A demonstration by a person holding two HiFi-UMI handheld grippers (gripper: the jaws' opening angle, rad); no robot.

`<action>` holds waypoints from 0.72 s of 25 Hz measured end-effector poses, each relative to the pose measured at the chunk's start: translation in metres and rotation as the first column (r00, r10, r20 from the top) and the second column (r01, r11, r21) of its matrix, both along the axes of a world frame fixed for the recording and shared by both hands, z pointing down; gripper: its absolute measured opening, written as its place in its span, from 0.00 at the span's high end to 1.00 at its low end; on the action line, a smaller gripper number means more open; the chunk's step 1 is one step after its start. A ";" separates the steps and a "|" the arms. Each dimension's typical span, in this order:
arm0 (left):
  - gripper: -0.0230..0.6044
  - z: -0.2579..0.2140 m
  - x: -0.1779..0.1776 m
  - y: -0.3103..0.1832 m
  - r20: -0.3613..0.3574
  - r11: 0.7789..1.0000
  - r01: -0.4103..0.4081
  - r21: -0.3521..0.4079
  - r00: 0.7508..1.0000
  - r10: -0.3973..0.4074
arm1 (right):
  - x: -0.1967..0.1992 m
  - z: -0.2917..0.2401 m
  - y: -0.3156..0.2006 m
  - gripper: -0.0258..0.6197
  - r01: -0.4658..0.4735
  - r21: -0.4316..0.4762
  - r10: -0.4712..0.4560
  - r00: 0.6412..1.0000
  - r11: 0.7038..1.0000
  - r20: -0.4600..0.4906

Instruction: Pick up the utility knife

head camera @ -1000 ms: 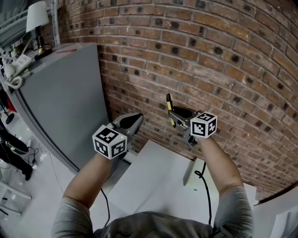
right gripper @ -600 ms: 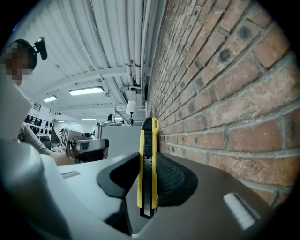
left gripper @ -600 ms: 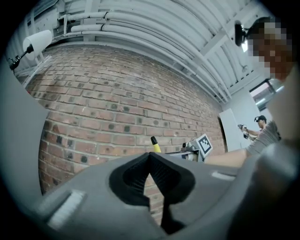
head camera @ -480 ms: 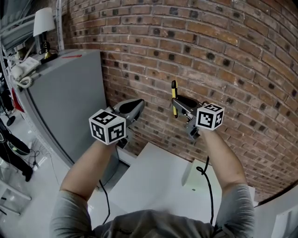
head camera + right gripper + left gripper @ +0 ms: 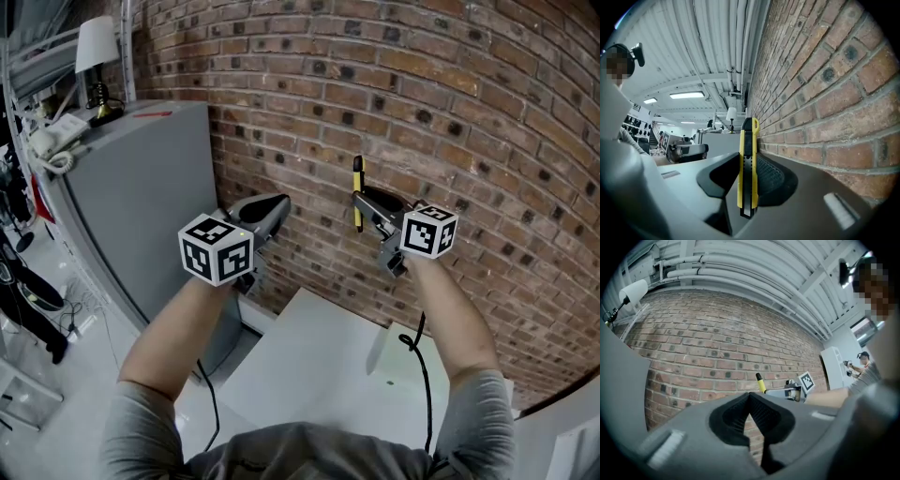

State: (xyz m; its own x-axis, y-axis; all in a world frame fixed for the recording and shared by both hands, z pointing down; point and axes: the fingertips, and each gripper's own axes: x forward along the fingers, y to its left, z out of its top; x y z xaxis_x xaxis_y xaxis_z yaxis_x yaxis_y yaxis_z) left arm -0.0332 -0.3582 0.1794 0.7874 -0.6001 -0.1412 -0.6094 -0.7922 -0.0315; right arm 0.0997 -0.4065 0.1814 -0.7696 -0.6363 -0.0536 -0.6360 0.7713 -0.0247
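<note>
A yellow and black utility knife point(image 5: 746, 166) stands upright between the jaws of my right gripper point(image 5: 749, 185), which is shut on it. In the head view the knife point(image 5: 358, 192) sticks up from the right gripper point(image 5: 367, 208), held high close to the brick wall point(image 5: 450, 122). My left gripper point(image 5: 274, 208) is raised beside it at about the same height, its jaws shut with nothing between them point(image 5: 750, 416). From the left gripper view the knife point(image 5: 761, 382) and the right gripper's marker cube point(image 5: 806, 381) show to the right.
A tall grey cabinet point(image 5: 131, 206) stands at the left, with a lamp point(image 5: 97, 56) and a coiled cord on top. A white table point(image 5: 309, 361) lies below both arms, with a white box point(image 5: 398, 352) by the right forearm. Cables hang from both grippers.
Both grippers have risen in front of the brick wall, the right one carrying the knife upward. The jaws look the same as before.
</note>
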 end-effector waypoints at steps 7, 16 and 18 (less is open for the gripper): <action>0.97 -0.001 -0.002 0.002 -0.012 1.000 -0.002 -0.003 1.000 0.002 | 0.002 -0.001 0.001 0.77 -0.003 0.000 0.003 1.000 1.000 0.004; 0.97 -0.003 -0.001 0.003 -0.018 1.000 -0.005 -0.009 1.000 0.005 | 0.000 0.000 0.002 0.77 0.005 -0.007 -0.005 1.000 1.000 0.017; 0.97 -0.004 -0.001 0.003 -0.016 1.000 -0.006 -0.009 1.000 0.006 | 0.000 -0.002 0.002 0.77 0.009 -0.007 -0.009 1.000 1.000 0.022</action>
